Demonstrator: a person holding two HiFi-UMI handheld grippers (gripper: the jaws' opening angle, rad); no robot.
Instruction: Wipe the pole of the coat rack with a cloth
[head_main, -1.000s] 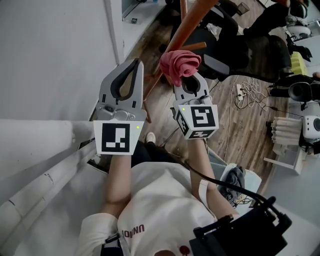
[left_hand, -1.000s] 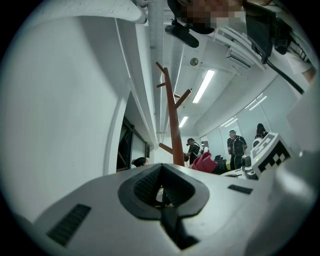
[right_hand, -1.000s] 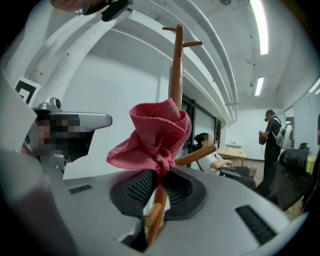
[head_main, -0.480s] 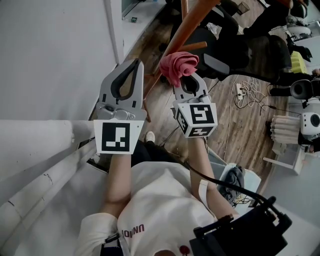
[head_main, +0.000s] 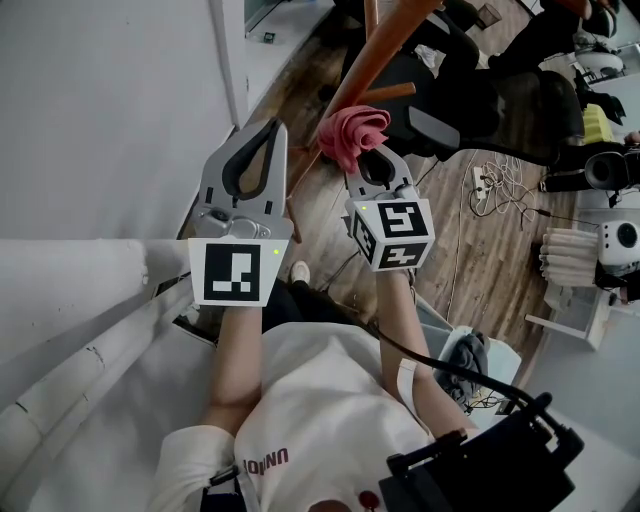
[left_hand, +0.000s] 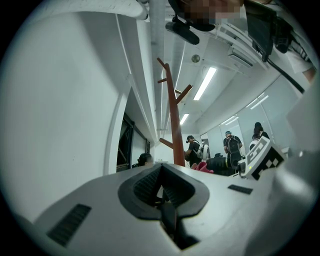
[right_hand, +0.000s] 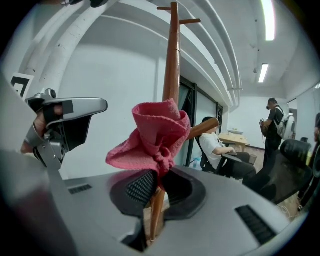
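The brown wooden coat rack pole (head_main: 345, 85) runs from the top centre down to the left of my right gripper. In the left gripper view the pole (left_hand: 175, 130) stands upright with its pegs. My right gripper (head_main: 362, 152) is shut on a bunched pink cloth (head_main: 352, 130). The cloth (right_hand: 156, 134) sits right in front of the pole (right_hand: 172, 60), close against it. My left gripper (head_main: 272, 128) is shut and empty, level with the right one and just left of the pole. Its jaws (left_hand: 161, 170) point at the rack from a short distance.
A white wall and white pipes (head_main: 80, 370) fill the left. A peg (head_main: 385, 93) sticks out of the pole by the cloth. A black office chair (head_main: 500, 100), cables and a power strip (head_main: 482, 185) are on the wood floor. People stand in the background.
My right gripper and the pink cloth have shifted slightly up and to the left, closer along the pole. The left gripper has stayed still.
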